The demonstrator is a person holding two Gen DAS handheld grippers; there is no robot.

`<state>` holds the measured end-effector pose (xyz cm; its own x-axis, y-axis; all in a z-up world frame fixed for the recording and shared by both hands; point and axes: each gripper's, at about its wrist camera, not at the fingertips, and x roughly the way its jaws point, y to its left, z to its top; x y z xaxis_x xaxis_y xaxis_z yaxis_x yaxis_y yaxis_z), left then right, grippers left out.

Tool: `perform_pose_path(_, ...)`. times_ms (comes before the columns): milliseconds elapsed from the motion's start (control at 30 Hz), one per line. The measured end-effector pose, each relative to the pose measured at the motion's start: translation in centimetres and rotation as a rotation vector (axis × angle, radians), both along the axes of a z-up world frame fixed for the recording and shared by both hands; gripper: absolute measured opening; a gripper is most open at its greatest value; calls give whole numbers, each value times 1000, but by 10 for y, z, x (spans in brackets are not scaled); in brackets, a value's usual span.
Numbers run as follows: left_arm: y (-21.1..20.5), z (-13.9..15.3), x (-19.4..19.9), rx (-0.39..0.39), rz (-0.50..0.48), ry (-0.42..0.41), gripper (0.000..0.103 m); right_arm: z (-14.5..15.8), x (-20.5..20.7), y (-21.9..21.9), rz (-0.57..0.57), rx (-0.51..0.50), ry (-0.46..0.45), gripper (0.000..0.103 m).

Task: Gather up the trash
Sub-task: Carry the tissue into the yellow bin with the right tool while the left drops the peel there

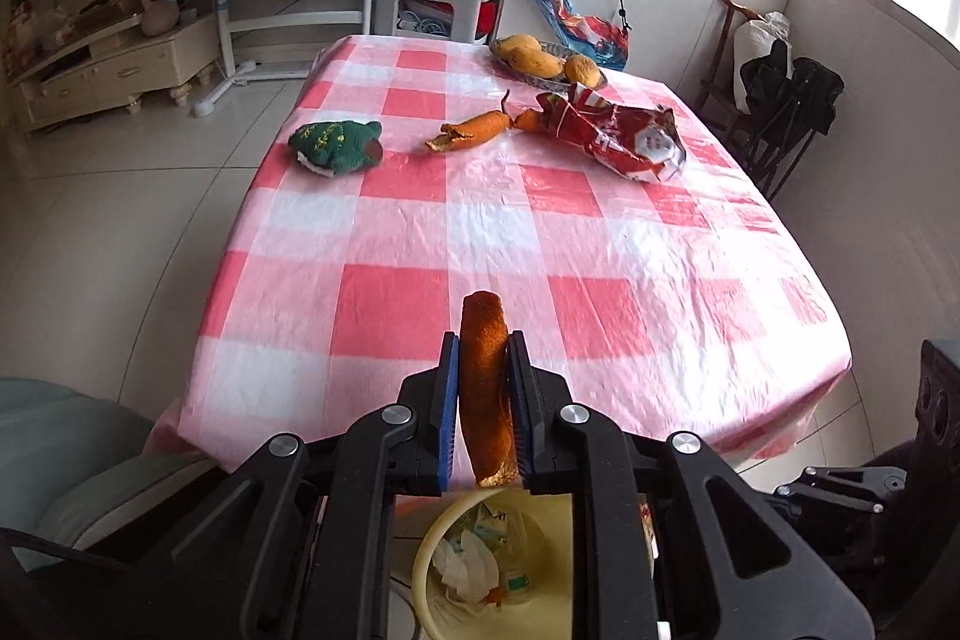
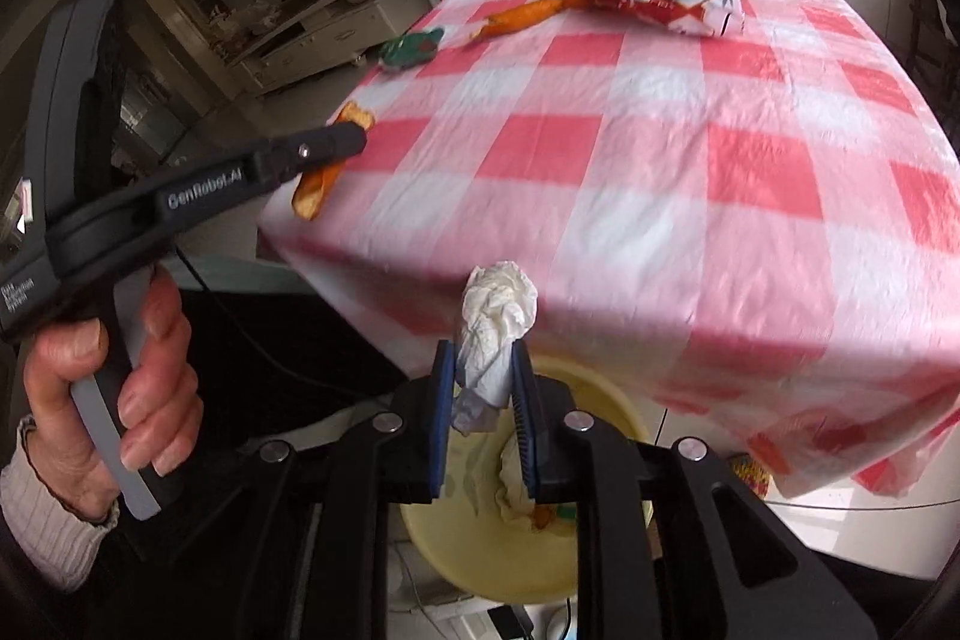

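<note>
Both wrist cameras look steeply down, sharing the checked table (image 1: 540, 232) edge.

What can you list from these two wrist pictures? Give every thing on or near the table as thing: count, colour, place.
Tablecloth: one, pink and white check, over the table.
Mangoes: three, yellow, on a dish at the far edge.
Snack bag: one, red, crumpled, far right.
Orange peel strip: one, orange, beside the bag.
Knitted item: one, green, far left.
Bin: one, pale yellow, below the near edge, rubbish inside.
Peel piece: one, orange-brown, in the left gripper.
Tissue: one, white, in the right gripper.
Hand: one, holding the left gripper's handle.
</note>
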<state>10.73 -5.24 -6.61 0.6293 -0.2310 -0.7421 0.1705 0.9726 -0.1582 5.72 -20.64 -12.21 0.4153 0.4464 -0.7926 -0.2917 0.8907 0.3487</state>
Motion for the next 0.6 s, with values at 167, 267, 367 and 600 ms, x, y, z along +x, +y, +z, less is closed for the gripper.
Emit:
perform_pose_path(167, 1, -8, -29, 18, -15, 31, 15, -1, -13, 0, -34, -23, -17, 49)
perform_pose_path(267, -3, -16, -45, 43, -36, 55, 15, 10, -9, -18, -120, 30, -69, 57)
perform_pose_path(367, -16, -28, -63, 94, -90, 96, 15, 16, -5, -37, -205, 103, -105, 60)
perform_pose_path(600, -57, -54, -100, 325, -255, 128, 50, 16, 3, -57, -308, 175, -120, 62)
